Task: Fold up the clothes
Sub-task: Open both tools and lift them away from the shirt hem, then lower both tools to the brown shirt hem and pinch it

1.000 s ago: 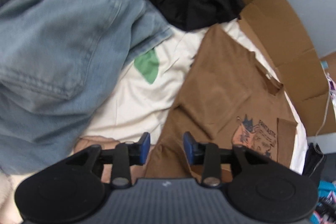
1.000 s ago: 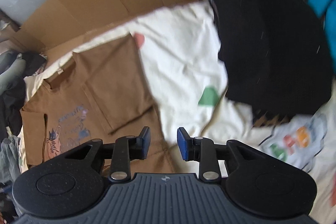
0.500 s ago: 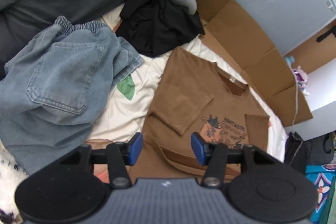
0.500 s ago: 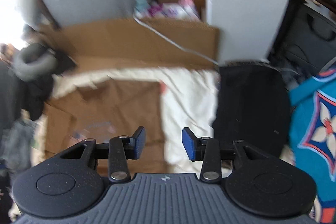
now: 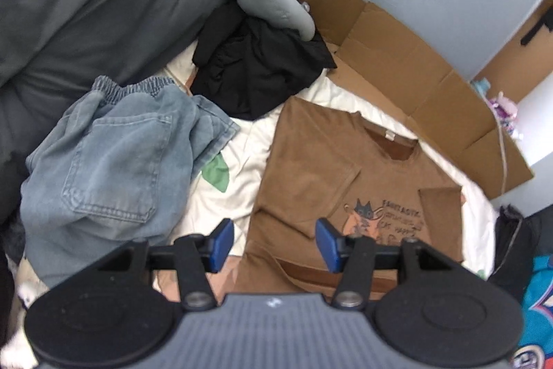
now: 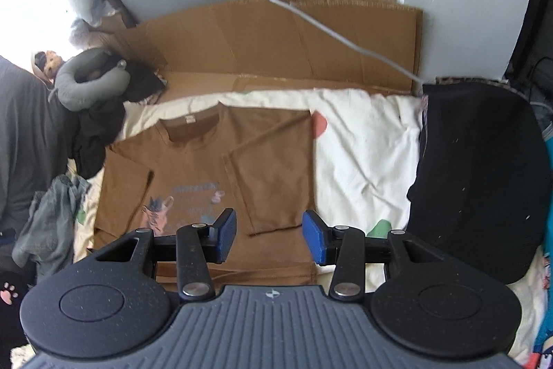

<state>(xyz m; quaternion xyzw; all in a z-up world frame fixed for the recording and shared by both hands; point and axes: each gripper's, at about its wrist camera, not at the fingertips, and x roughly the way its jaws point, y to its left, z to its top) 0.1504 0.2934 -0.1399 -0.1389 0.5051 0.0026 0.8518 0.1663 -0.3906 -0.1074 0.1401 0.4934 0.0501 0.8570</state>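
We see the brown T-shirt (image 5: 331, 182) lying flat on the cream sheet (image 5: 242, 182), print side up, both sleeves folded in over the chest, collar toward the far edge of the sheet where the cardboard (image 5: 414, 64) lies. Its hem sits at the near edge, doubled up in a narrow band.

Left gripper (image 5: 274, 239): jaws apart, nothing between the blue pads (image 5: 221, 242); it hangs above the shirt's lower left part, clear of the cloth.

Right gripper (image 6: 269, 239): jaws apart, empty, above the shirt's lower right side near the folded sleeve.

Blue jeans (image 5: 114, 168) are heaped on the sheet's left side, a black garment (image 5: 255, 71) beyond them. A black bag (image 6: 480, 182) rests at the right edge.
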